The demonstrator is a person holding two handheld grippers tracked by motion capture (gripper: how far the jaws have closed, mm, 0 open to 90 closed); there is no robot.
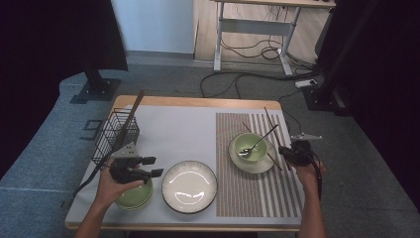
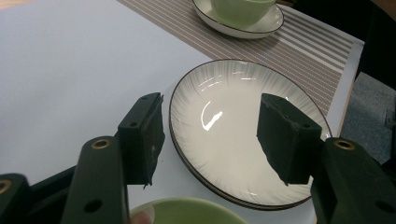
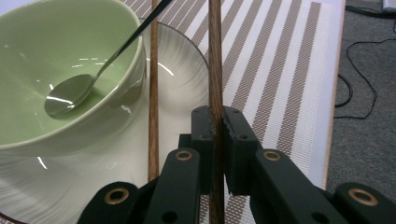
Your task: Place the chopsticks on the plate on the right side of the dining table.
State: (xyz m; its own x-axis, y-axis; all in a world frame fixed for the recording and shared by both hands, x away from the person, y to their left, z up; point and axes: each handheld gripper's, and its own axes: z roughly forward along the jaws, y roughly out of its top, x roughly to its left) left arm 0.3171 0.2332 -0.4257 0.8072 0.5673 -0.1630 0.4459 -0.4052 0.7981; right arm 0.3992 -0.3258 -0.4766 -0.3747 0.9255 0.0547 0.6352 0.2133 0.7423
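My right gripper (image 1: 287,153) (image 3: 215,125) is shut on a brown chopstick (image 1: 271,127) (image 3: 215,56), which runs away over the striped placemat (image 1: 250,193) (image 3: 275,70). A second chopstick (image 1: 275,163) (image 3: 153,102) lies across the white saucer (image 1: 253,166) (image 3: 184,70), beside a green bowl (image 1: 250,148) (image 3: 60,51) with a metal spoon (image 1: 261,141) (image 3: 70,95) in it. My left gripper (image 1: 154,166) (image 2: 210,135) stands open, with nothing between its jaws, over the left rim of a white plate (image 1: 189,187) (image 2: 224,88). Another green bowl (image 1: 136,196) (image 2: 187,212) sits under that hand.
A black wire basket (image 1: 116,131) with dark chopsticks (image 1: 131,115) leaning in it stands at the table's left. The table's right edge (image 3: 332,107) is close to the right gripper, with cables on the floor beyond it. White mat (image 2: 70,60) lies between basket and placemat.
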